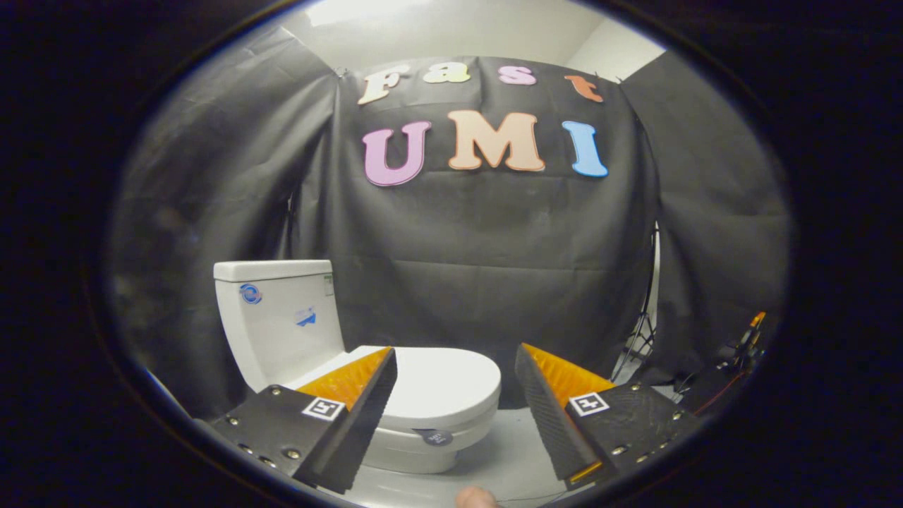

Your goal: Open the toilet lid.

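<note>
**Tool open, short of the closed toilet lid**

The tool (455, 360) hangs with its fingers spread wide, holding nothing. Between and just beyond the fingertips lies the toilet lid (437, 384), down flat on the bowl (416, 451), apart from both fingers. Behind it the tank (279, 317) stands upright before the black cloth wall (494, 268).

Claw (455, 356) hanging spread wide, gripping nothing. Toilet lid (437, 384) lying closed just beyond fingers, partly behind left finger. Tank (279, 317) standing behind lid against black cloth wall (494, 247). Tripod (638, 331) standing to right.
</note>
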